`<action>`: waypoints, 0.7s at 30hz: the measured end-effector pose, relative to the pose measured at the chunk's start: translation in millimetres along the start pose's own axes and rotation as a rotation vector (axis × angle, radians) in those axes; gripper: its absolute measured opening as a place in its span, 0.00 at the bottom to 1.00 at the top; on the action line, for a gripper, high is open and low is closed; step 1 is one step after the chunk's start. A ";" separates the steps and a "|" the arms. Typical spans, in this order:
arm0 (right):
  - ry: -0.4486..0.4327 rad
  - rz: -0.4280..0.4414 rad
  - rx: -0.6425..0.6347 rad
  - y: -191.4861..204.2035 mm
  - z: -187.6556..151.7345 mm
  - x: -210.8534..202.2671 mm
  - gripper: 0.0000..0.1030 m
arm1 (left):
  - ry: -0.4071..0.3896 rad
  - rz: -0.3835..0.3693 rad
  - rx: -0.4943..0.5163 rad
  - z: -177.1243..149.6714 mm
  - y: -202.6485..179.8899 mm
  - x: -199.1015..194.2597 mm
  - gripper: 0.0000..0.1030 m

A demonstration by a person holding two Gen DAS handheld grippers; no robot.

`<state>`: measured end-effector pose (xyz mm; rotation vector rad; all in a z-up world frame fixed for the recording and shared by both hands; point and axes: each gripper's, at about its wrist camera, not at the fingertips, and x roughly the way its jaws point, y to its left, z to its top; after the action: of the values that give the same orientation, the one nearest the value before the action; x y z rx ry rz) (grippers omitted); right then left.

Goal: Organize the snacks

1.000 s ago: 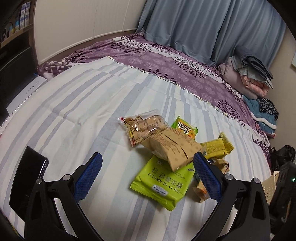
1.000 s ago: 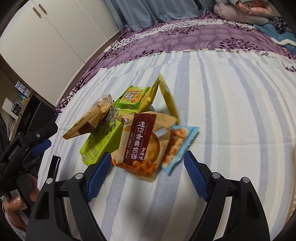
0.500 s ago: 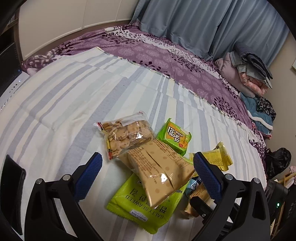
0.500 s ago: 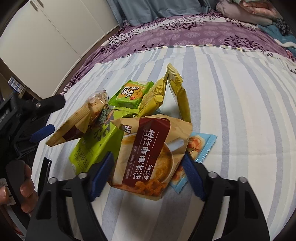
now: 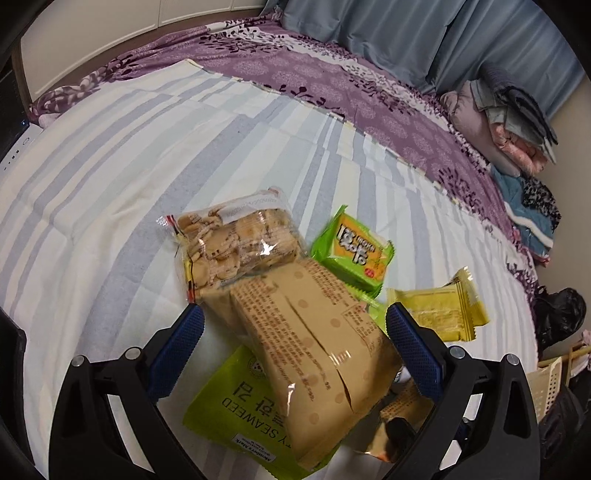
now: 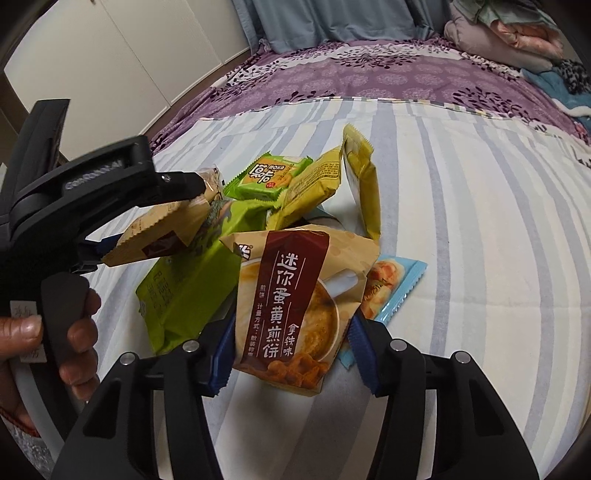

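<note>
My right gripper [image 6: 291, 354] is closing around the tan egg-cookie bag with the brown label [image 6: 291, 306]; the bag sits between the blue pads, which meet its lower edges, though I cannot tell how firmly they press. Just behind it a light-blue packet [image 6: 391, 291] pokes out on the right and the lime seaweed pack [image 6: 184, 295] lies to the left. My left gripper [image 5: 295, 343] hangs wide open over the tan dotted bag [image 5: 314, 350], pads clear of it on both sides, with the seaweed pack under that bag. Beyond sit a clear bag of crackers [image 5: 236, 243], a small green biscuit pack [image 5: 354, 251] and yellow sachets [image 5: 443, 314], all heaped on the striped bedcover [image 5: 110, 166]. Farther back lie the purple floral sheet [image 5: 332, 81], grey-blue curtains [image 5: 406, 33] and folded bedding [image 5: 506, 118].
</note>
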<state>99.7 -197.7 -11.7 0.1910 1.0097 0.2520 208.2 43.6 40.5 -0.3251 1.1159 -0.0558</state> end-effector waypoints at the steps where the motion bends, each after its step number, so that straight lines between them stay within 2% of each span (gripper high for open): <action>1: -0.002 0.001 -0.002 -0.2 -0.8 -1.8 0.52 | 0.001 0.016 0.013 -2.2 0.1 1.2 0.97; 7: -0.003 -0.005 -0.022 1.7 -5.3 -7.9 0.52 | -0.010 0.045 0.064 -14.8 9.9 -1.6 0.97; 10: -0.004 -0.014 -0.030 3.1 -6.9 -10.9 0.52 | -0.014 0.060 0.056 -20.3 23.4 -4.1 0.96; 11: -0.003 -0.020 -0.031 3.1 -7.9 -11.1 0.52 | -0.016 0.057 0.045 -21.0 28.7 -5.5 0.94; 14: 0.006 -0.027 -0.020 1.6 -7.3 -8.4 0.52 | -0.011 0.050 0.034 -19.7 36.9 -6.1 0.75; 21: 0.017 -0.030 -0.013 1.5 -8.1 -5.5 0.53 | -0.036 0.065 0.067 -14.6 34.9 -5.6 0.73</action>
<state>89.9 -197.6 -11.0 0.1617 1.0266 0.2329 188.7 74.6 29.6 -0.2292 1.0859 -0.0292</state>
